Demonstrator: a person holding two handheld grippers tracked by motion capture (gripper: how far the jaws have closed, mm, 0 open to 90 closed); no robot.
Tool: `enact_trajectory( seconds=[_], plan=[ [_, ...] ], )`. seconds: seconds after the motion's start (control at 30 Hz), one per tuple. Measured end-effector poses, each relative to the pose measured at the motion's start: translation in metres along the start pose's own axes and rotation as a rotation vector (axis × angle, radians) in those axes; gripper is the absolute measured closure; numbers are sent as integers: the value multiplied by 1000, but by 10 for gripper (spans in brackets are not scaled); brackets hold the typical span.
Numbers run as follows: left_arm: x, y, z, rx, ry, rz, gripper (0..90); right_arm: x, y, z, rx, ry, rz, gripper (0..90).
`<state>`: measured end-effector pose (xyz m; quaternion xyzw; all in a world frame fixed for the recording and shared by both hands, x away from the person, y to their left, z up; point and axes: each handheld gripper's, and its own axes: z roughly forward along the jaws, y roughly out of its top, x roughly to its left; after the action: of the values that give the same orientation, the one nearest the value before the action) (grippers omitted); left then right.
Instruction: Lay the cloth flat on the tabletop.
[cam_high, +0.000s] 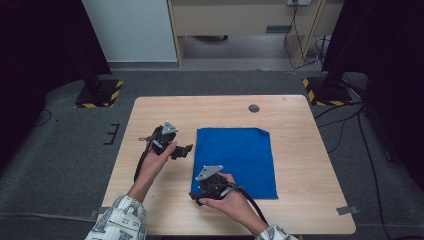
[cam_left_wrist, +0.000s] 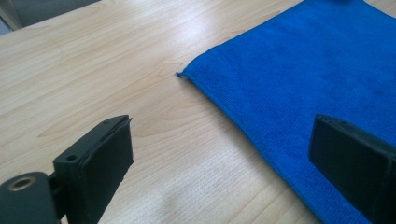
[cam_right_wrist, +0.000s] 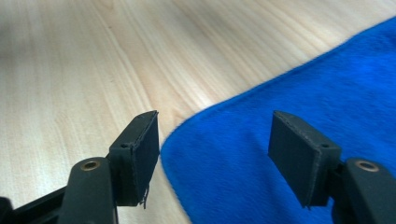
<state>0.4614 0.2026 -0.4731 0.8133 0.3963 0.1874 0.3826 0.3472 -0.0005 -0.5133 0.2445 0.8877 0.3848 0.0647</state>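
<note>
A blue cloth (cam_high: 235, 160) lies flat on the wooden table (cam_high: 160, 115), right of centre. My left gripper (cam_high: 187, 149) hovers at the cloth's left edge near its far left corner. In the left gripper view it (cam_left_wrist: 222, 130) is open, with the cloth's edge (cam_left_wrist: 303, 70) running between the jaws and nothing gripped. My right gripper (cam_high: 195, 197) sits at the cloth's near left corner. In the right gripper view it (cam_right_wrist: 215, 121) is open, its jaws straddling that corner of the cloth (cam_right_wrist: 243, 163) without pressing on it.
A small dark round hole (cam_high: 254, 108) marks the table's far side. Two stands with yellow-and-black striped bases (cam_high: 100, 92) (cam_high: 325, 92) sit on the floor beyond the far corners. Cables trail across the floor at right.
</note>
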Motion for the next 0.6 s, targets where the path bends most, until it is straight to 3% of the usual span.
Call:
enact_trajectory(
  seconds=[0.3, 0.6],
  plan=[
    [0, 3, -1, -6, -2, 1, 59, 11, -1, 14, 43, -31, -40, 261],
    [2, 2, 0, -5, 2, -6, 61, 11, -2, 21, 44, -61, -48, 290]
  ],
)
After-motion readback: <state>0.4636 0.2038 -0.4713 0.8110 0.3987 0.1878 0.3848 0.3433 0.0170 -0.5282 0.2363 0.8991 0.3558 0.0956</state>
